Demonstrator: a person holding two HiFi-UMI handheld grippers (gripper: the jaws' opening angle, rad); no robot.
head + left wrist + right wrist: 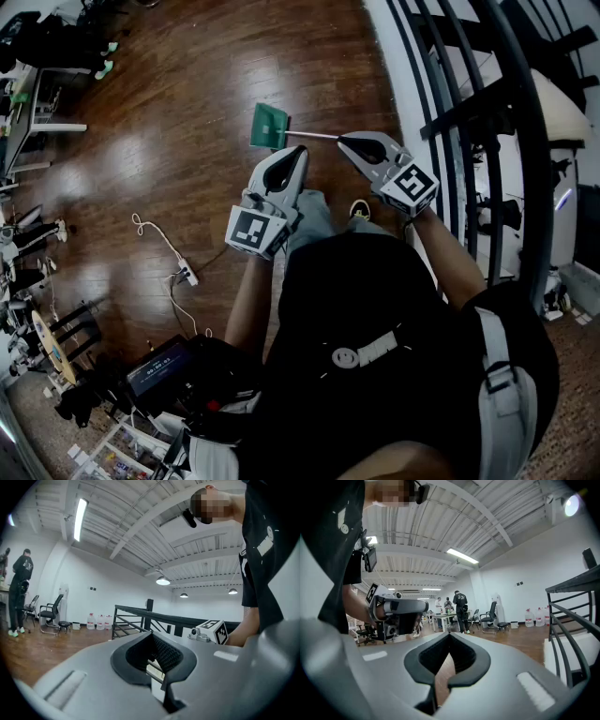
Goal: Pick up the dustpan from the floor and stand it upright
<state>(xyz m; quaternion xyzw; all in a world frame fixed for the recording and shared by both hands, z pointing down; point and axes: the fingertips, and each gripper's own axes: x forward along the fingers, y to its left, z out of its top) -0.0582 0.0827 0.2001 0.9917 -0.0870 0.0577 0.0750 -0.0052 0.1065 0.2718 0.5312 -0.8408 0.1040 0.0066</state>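
Observation:
A green dustpan (268, 127) lies flat on the wooden floor in the head view. Its thin pale handle (314, 135) runs right, toward the tip of my right gripper (343, 142). My left gripper (299, 151) hangs just below and right of the pan in that picture. Both are held about level, well above the floor. In the left gripper view the jaws of the left gripper (152, 634) are shut with nothing between them. The right gripper (449, 634) is also shut and empty in its own view. Neither gripper view shows the dustpan.
A black railing (487, 112) and a white ledge (412, 84) run along the right. A power strip with its cable (187, 274) lies on the floor at left. Desks and gear (37, 103) line the left wall. People (460, 606), an office chair (492, 616) and water bottles (98, 620) stand far off.

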